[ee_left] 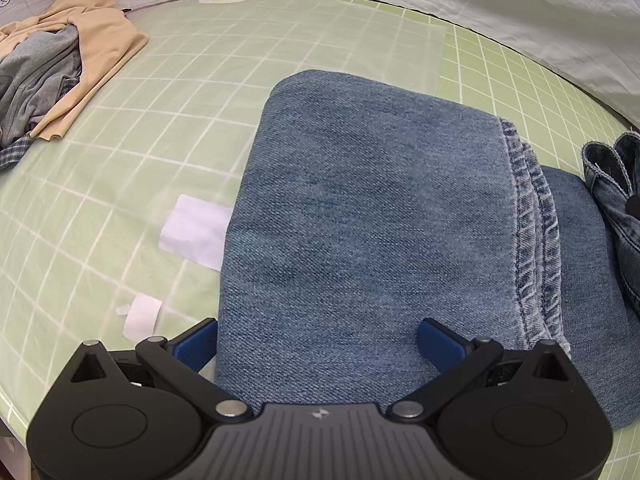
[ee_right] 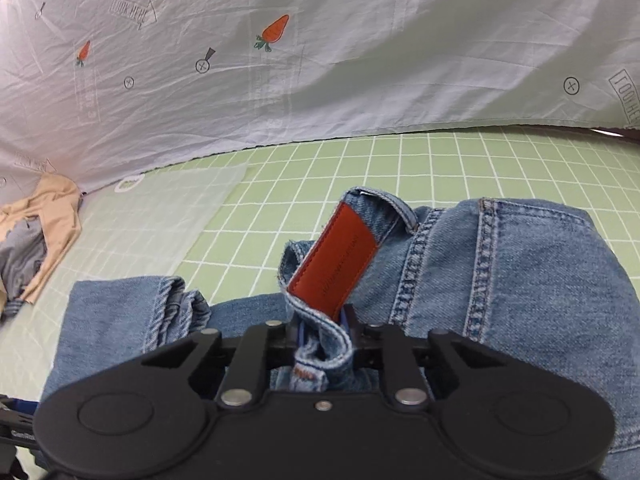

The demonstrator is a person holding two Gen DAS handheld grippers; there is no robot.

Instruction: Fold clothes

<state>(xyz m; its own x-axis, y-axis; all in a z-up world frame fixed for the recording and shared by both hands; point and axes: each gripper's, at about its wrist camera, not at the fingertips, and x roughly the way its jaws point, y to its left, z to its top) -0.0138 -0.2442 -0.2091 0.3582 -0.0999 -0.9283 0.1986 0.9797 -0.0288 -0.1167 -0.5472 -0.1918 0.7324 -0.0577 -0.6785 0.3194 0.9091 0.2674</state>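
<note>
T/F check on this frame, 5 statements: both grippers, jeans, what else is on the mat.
1. The right hand-held gripper is shut on the waistband of the blue denim jeans. True.
2. The left hand-held gripper is clamped on the folded denim. False: its jaws stand wide open on either side of the folded jeans leg.
3. The orange-red leather patch sits on the lifted waistband. True.
4. The green mat with a white grid holds only the jeans. False: a pile of beige and grey clothes lies at its far left.
5. The white sheet behind the mat is plain. False: it has carrot prints.
</note>
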